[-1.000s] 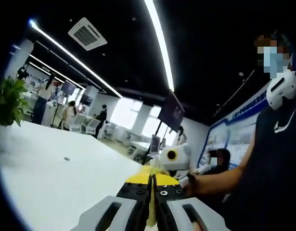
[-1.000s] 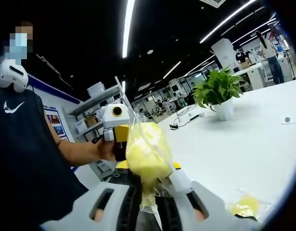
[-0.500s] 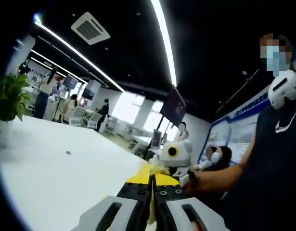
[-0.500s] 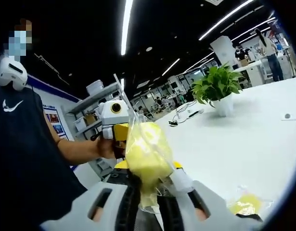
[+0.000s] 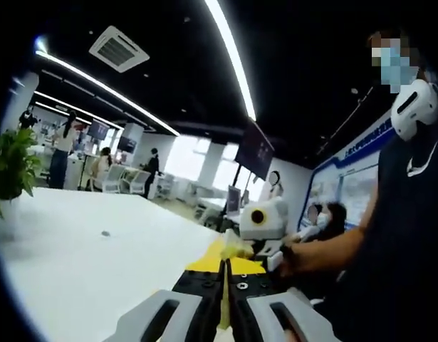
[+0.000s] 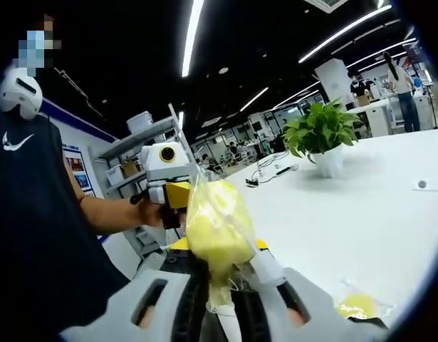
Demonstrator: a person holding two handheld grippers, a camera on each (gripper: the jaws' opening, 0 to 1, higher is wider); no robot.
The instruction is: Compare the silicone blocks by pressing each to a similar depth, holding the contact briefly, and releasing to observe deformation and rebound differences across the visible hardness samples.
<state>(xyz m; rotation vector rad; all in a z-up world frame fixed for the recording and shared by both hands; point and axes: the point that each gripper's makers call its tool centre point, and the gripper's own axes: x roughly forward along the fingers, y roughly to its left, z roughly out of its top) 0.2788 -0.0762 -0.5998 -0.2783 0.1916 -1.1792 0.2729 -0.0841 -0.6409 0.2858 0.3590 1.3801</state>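
Right gripper view: my right hand-held gripper (image 6: 217, 279) is clenched on the bagged yellow silicone block (image 6: 213, 231), upright above its jaws, while another block (image 6: 357, 306) lies on the desk (image 6: 361, 221) lower right.

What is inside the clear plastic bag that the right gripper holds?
In the right gripper view, the clear plastic bag holds a yellow block, soft-looking. The right gripper is shut on the bag's lower part, so the jaws cover whatever lies below them.
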